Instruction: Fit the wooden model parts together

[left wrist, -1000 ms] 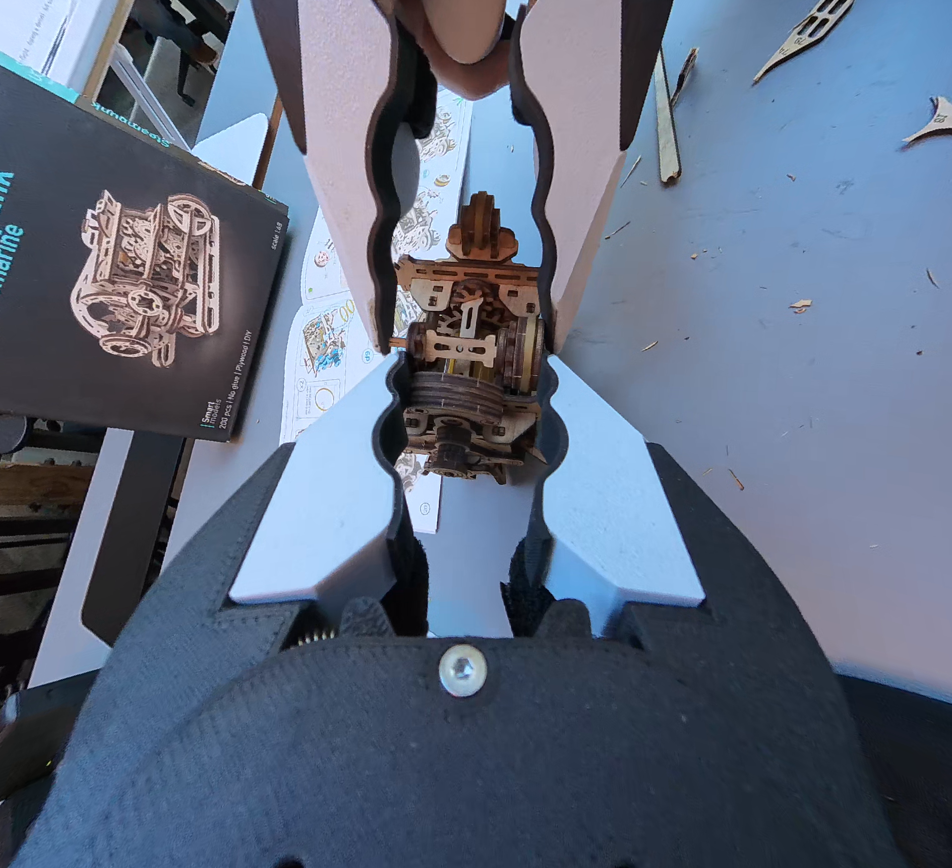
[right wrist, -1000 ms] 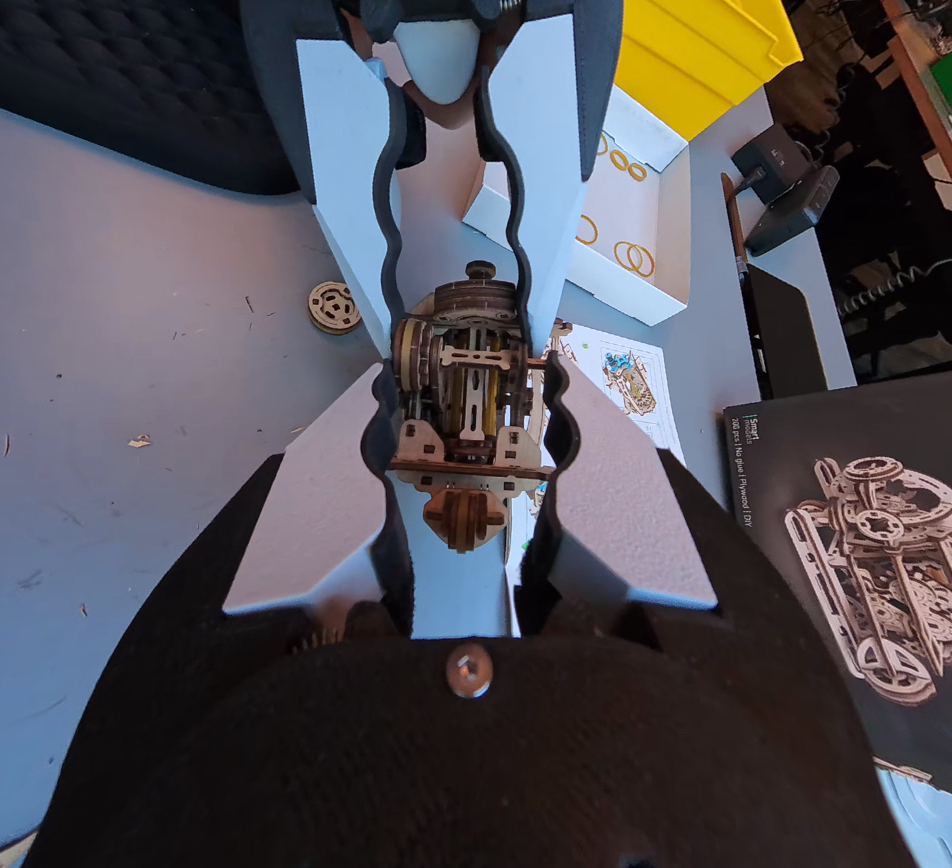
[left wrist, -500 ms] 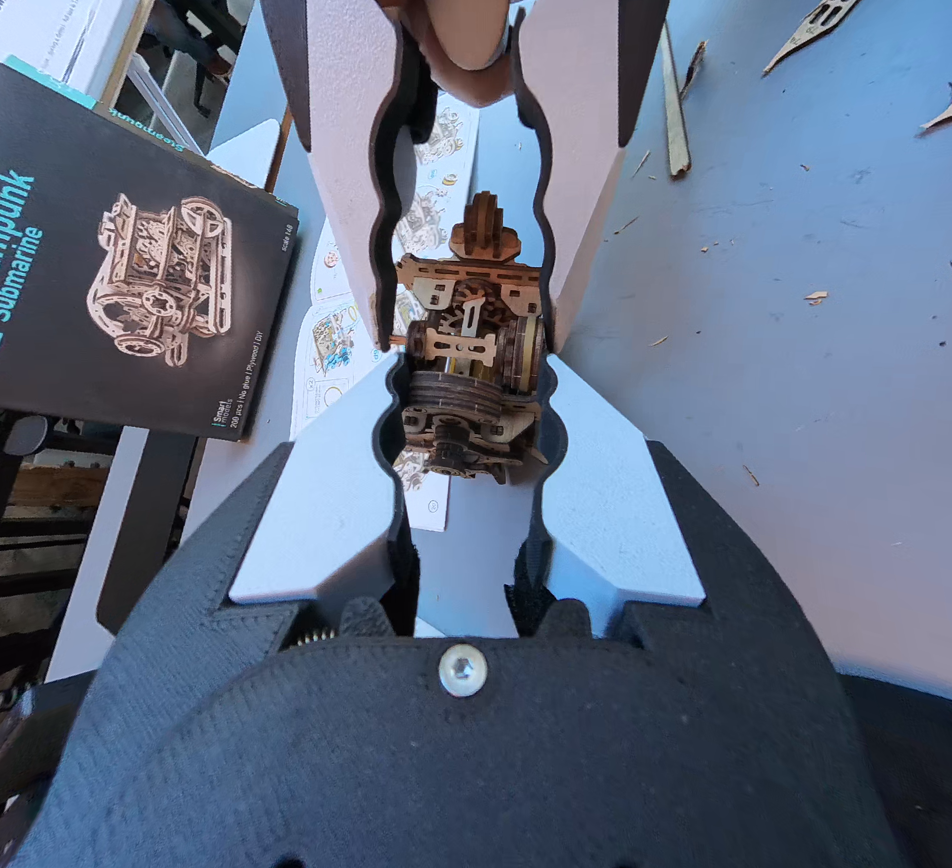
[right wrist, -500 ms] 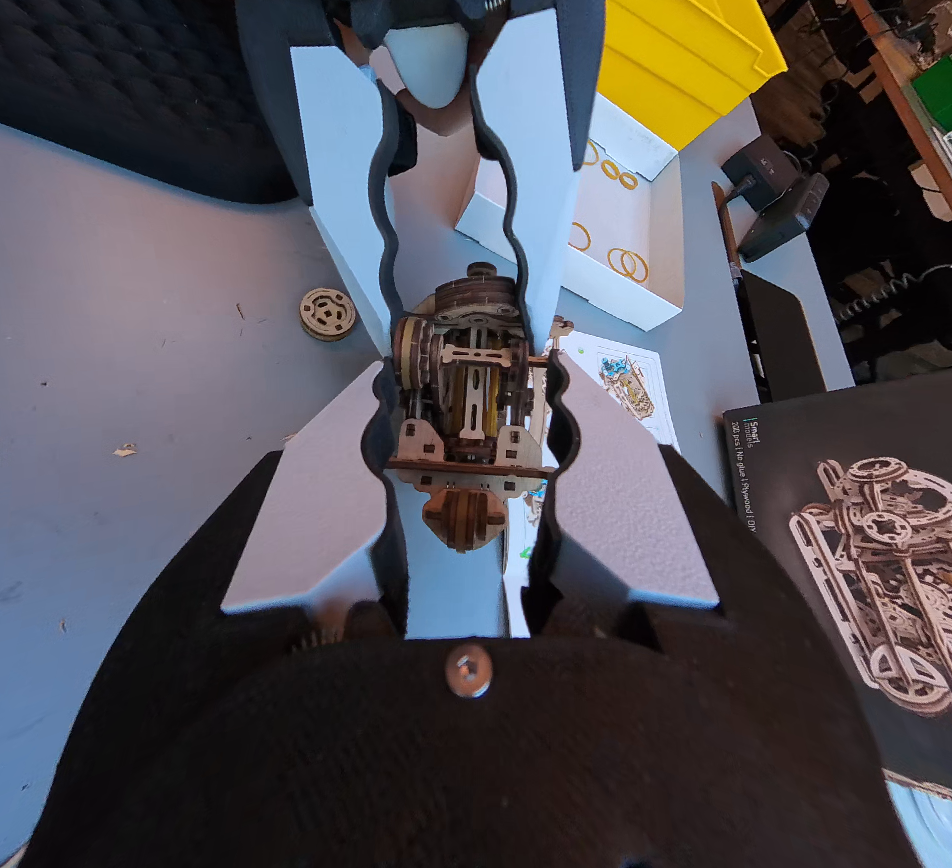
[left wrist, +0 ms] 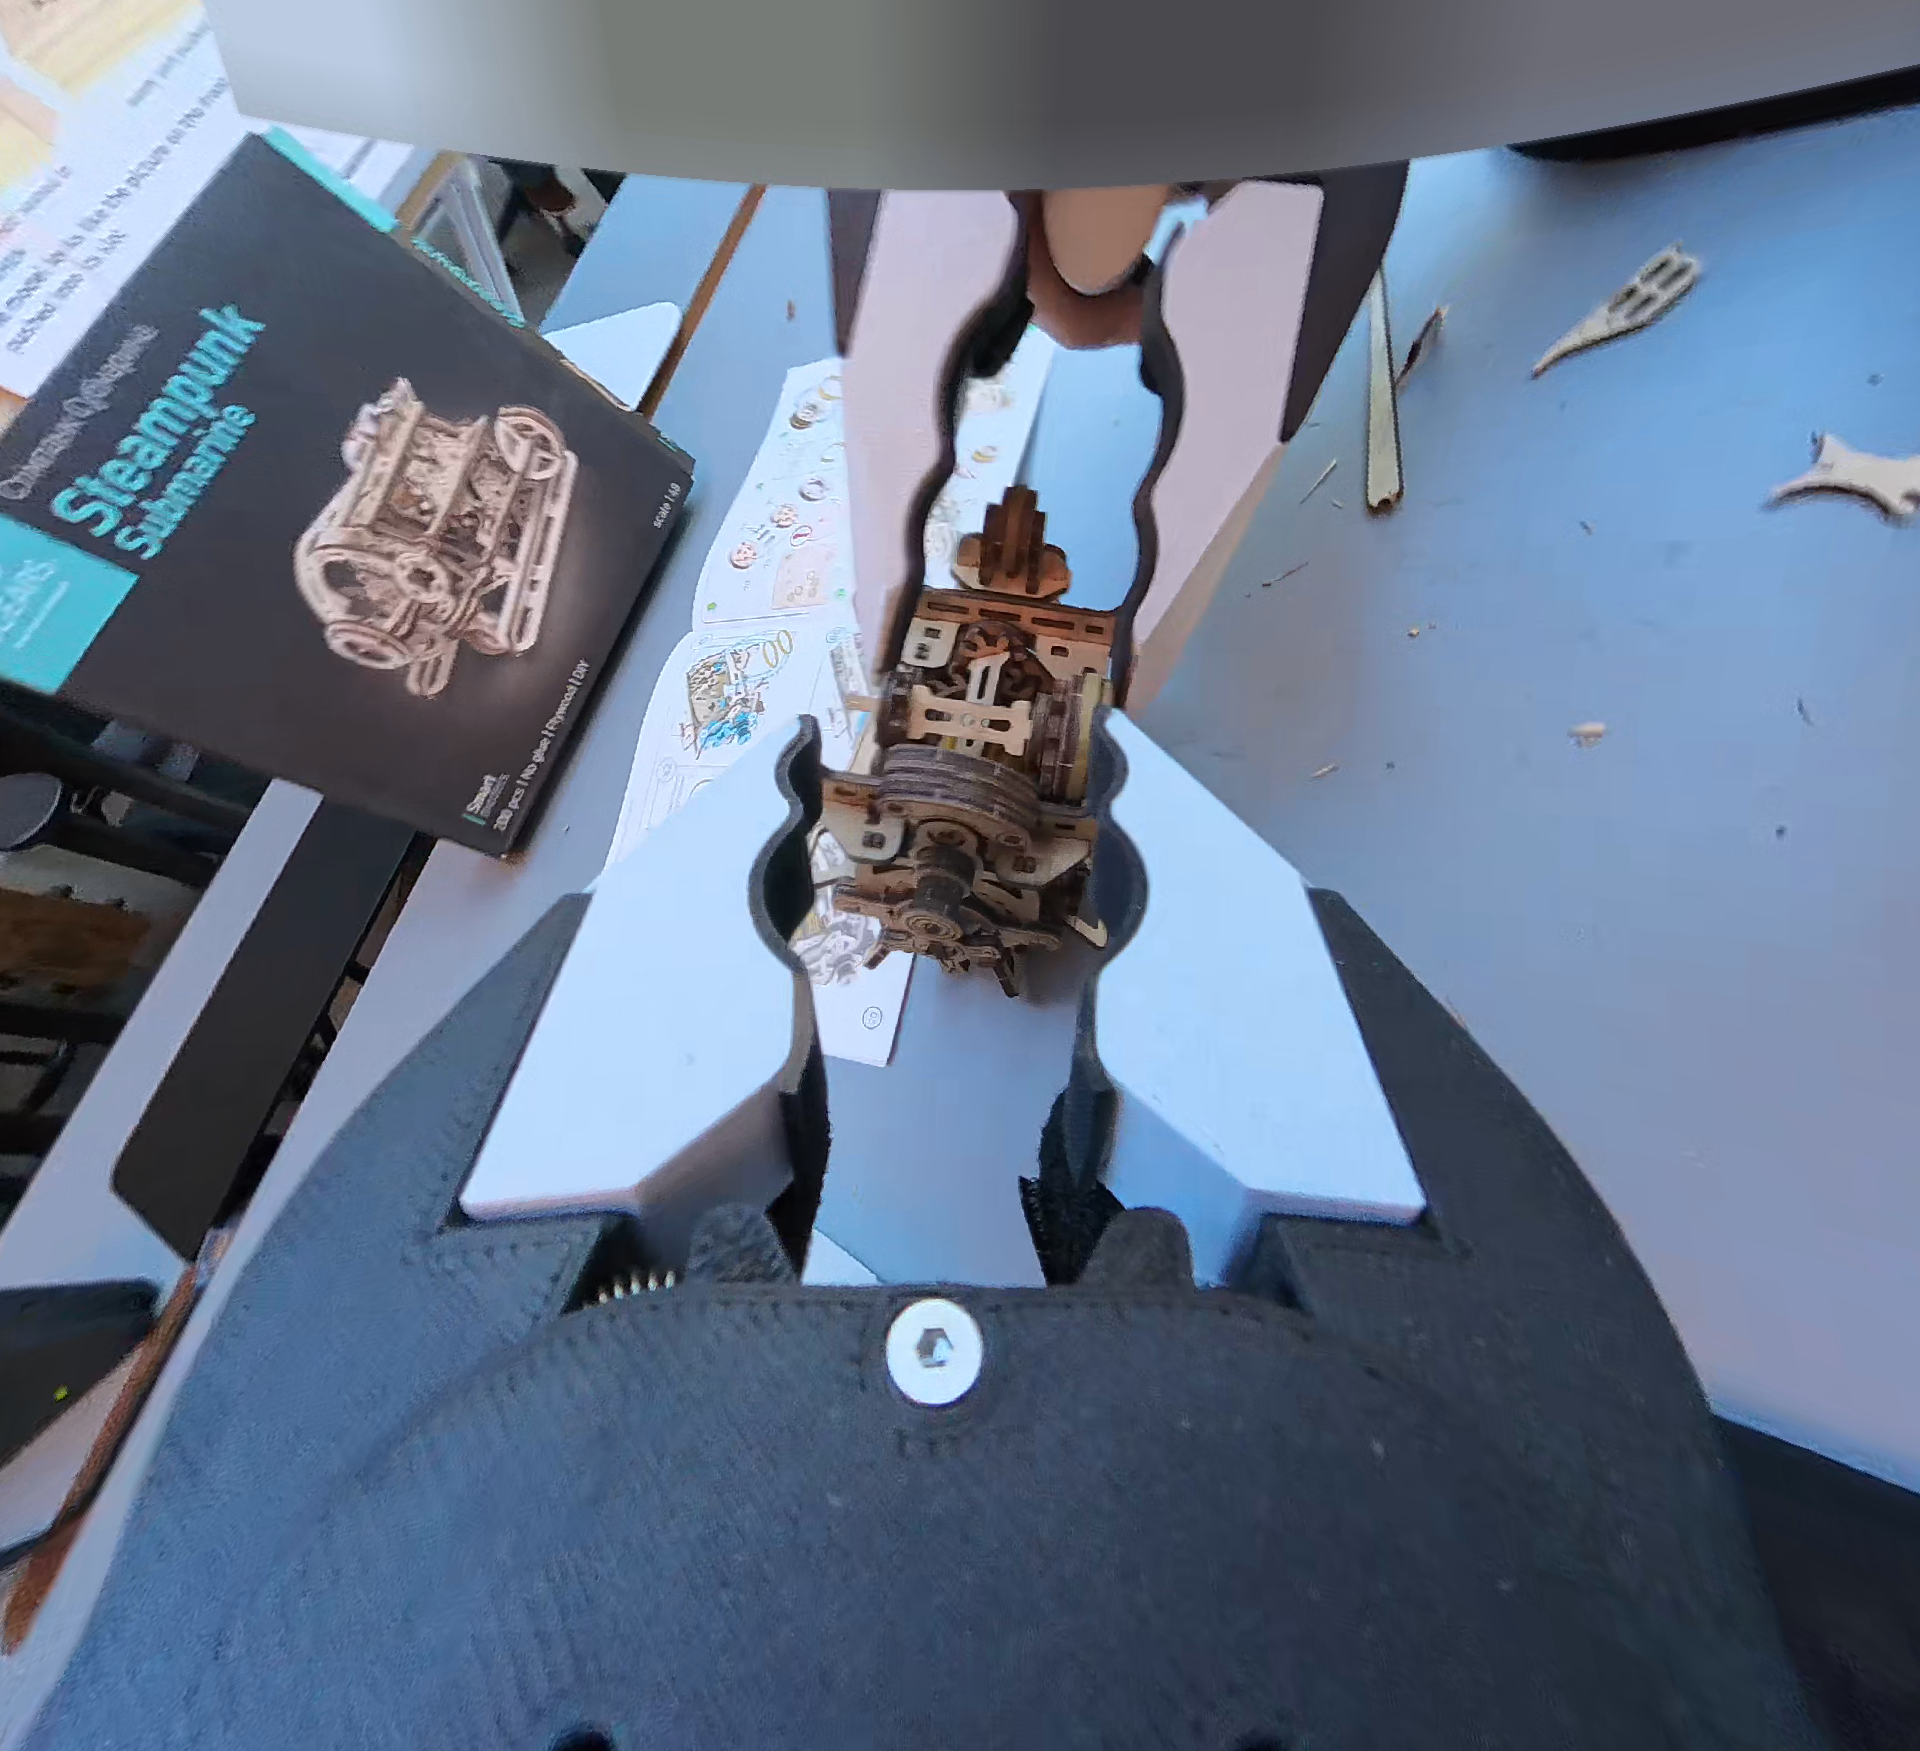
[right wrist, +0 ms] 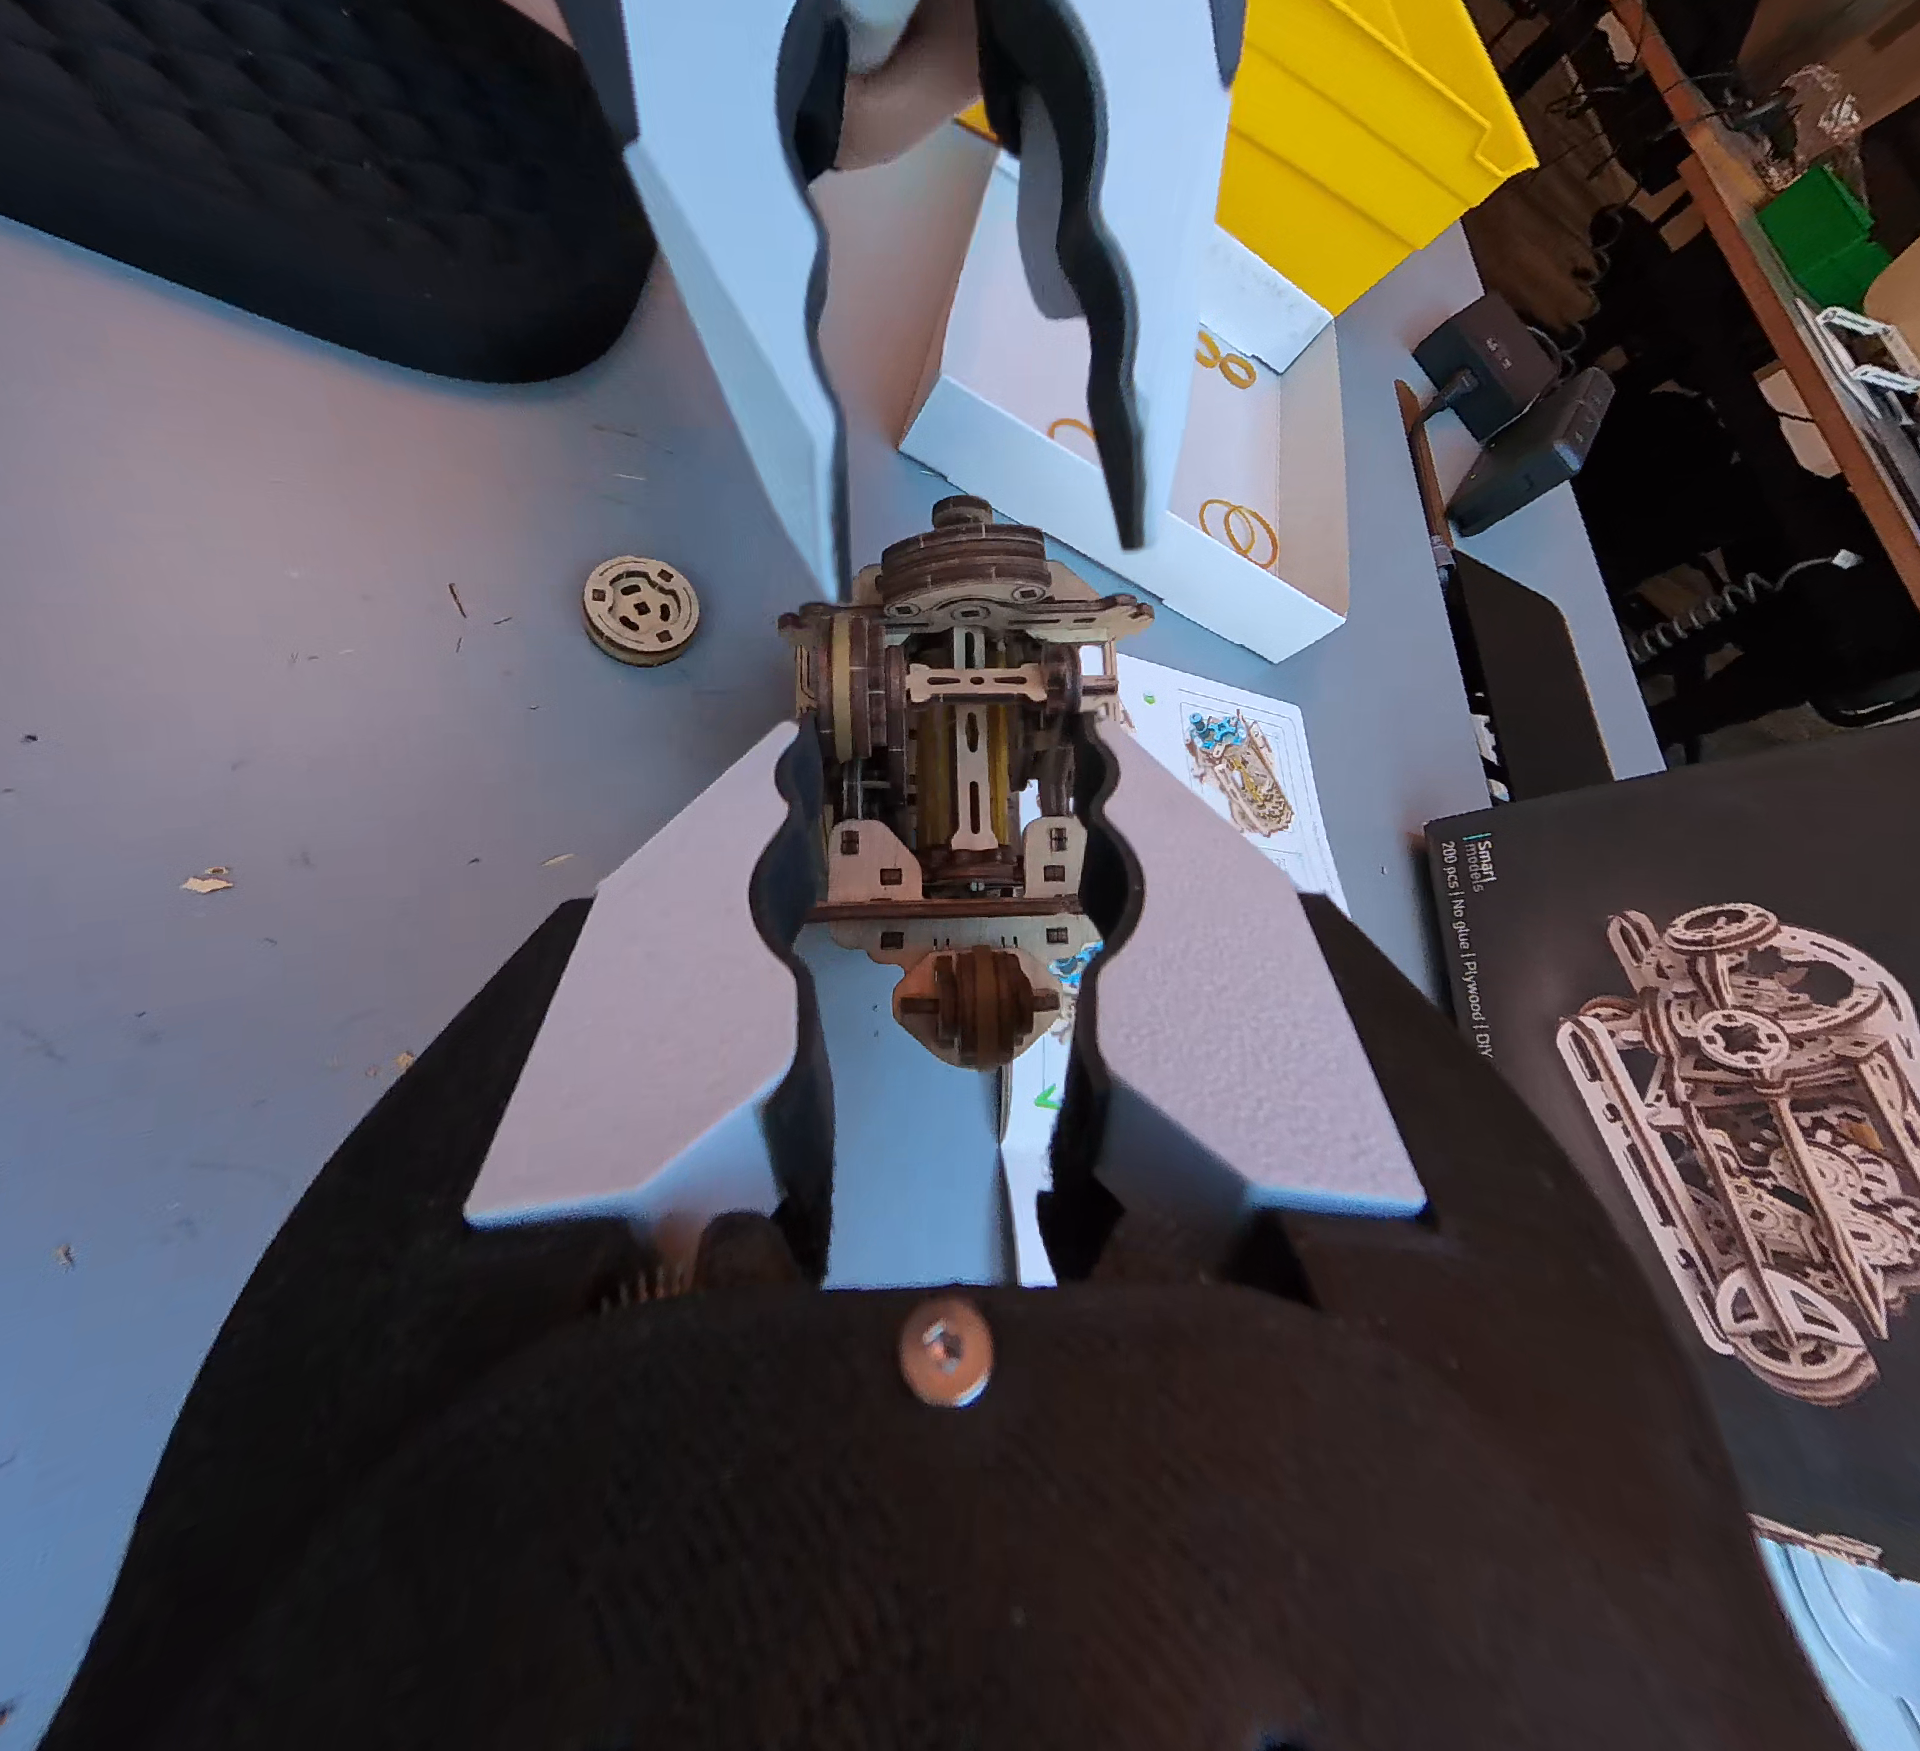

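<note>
Wooden model [right wrist: 951,766] sits clamped between right claw [right wrist: 945,756] fingers.

Both grippers: black textured 3D-printed bodies, 2 white fingers [left wrist: 665,1005] each with wavy black pads [right wrist: 1107,828], 1 silver hex screw [left wrist: 933,1350] centred.

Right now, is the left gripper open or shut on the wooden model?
The left gripper is open: a gap shows between one finger and the model, which the right gripper holds.

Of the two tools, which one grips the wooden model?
The right tool: it presses both sides of the wooden model, while the left tool stands open, with a gap at one side.
</note>
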A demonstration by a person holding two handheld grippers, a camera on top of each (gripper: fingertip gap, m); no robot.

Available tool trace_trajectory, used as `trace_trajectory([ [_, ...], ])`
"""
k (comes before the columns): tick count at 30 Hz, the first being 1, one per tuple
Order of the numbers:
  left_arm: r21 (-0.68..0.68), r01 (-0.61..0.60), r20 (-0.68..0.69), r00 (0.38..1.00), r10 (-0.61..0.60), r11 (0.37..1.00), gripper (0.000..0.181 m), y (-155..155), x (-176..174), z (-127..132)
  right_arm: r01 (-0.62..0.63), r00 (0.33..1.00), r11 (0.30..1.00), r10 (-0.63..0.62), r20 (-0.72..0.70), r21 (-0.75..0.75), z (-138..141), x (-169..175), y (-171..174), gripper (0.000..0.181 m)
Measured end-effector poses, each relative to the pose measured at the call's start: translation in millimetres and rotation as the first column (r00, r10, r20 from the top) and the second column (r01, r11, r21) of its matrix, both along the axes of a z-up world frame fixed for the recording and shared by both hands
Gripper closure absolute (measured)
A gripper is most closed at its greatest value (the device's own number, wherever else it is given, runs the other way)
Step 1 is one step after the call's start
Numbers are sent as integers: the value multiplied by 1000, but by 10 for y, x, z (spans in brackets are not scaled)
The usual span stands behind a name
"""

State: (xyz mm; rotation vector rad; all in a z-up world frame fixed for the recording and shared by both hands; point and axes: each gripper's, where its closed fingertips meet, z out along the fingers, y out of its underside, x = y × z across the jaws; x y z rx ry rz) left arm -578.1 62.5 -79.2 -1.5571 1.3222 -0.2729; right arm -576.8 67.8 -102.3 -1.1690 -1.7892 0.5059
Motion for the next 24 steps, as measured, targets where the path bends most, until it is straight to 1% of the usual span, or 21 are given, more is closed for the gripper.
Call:
trace_trajectory([
  [2,-25,-40,81,996,42,999,140,-18,-69,122,4,1000,1000,-4,-4,4,9,10,-9,133],
  [3,-47,-62,132,989,67,997,147,-29,-115,189,3,1000,1000,-3,-3,1,11,16,-21,133],
  [6,-142,-66,303,947,107,988,153,-132,-245,362,17,1000,1000,-17,-12,-4,29,43,-39,132],
  [9,-239,-55,442,883,159,970,151,-237,-389,472,32,999,999,-32,-22,-11,45,73,-74,130],
  [12,-307,-20,517,836,185,952,137,-364,-481,485,50,998,999,-50,-32,-13,42,91,-124,130],
  [13,-324,-8,532,825,190,946,128,-404,-494,473,59,998,998,-60,-35,-12,37,91,-138,130],
  [15,-361,-34,541,806,239,932,126,-415,-535,420,75,997,997,-75,-25,-8,-6,97,-174,129],
  [16,-379,-47,540,800,262,924,130,-420,-544,387,94,995,996,-94,-19,5,-28,104,-170,129],
  [18,-420,-89,523,789,321,903,147,-418,-559,320,117,993,993,-117,-11,21,-54,124,-197,128],
  [19,-435,-133,503,785,363,891,155,-401,-581,279,129,992,991,-129,-8,29,-61,138,-211,126],
  [20,-437,-178,478,785,395,882,156,-389,-606,234,152,988,987,-151,-19,48,-41,152,-213,126],
  [21,-430,-211,452,791,412,878,156,-393,-621,192,173,985,982,-170,-41,74,8,164,-226,126],
  [23,-416,-251,422,798,430,874,146,-421,-627,140,211,975,968,-199,-95,135,143,182,-288,126],
  [24,-419,-264,421,791,444,869,140,-432,-628,128,229,970,962,-213,-114,150,195,184,-342,127],
])
